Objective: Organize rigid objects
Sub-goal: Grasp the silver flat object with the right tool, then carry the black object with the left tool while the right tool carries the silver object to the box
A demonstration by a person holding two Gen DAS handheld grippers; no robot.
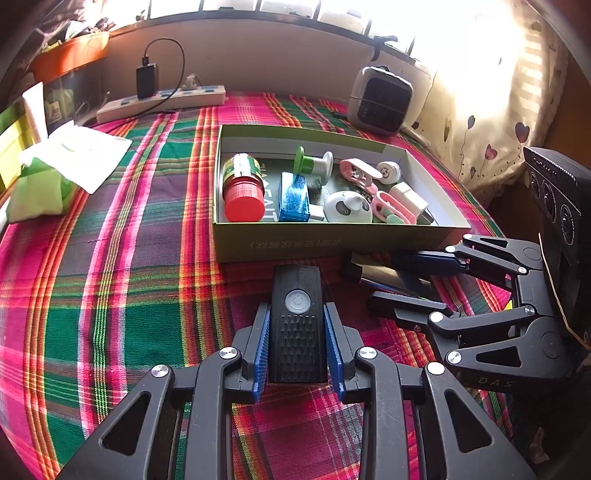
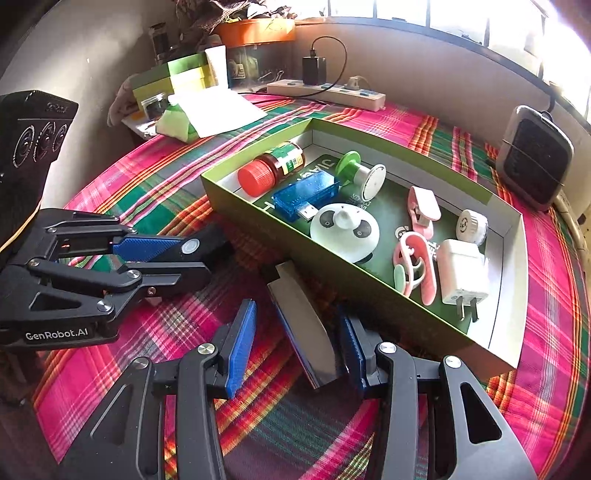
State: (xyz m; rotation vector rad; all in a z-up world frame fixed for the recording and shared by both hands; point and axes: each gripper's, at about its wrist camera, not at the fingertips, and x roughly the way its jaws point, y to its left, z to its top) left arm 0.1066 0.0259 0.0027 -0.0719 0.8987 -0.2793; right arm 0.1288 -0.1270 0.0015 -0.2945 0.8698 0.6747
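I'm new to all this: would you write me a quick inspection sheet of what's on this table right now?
Surface: plaid cloth, bright window light.
Job's things: green box holding a red-capped jar, blue USB stick, green spool, panda gadget, pink clips, white plug, small white round case. Outside it: black remote, silver flat item.
Clutter: tissue pack, paper.
Grippers: left gripper shut on the remote; right gripper astride the silver item, one pad clear of it.
Cables: power strip with black charger and cable.
Surroundings: small heater, curtain, orange planter.
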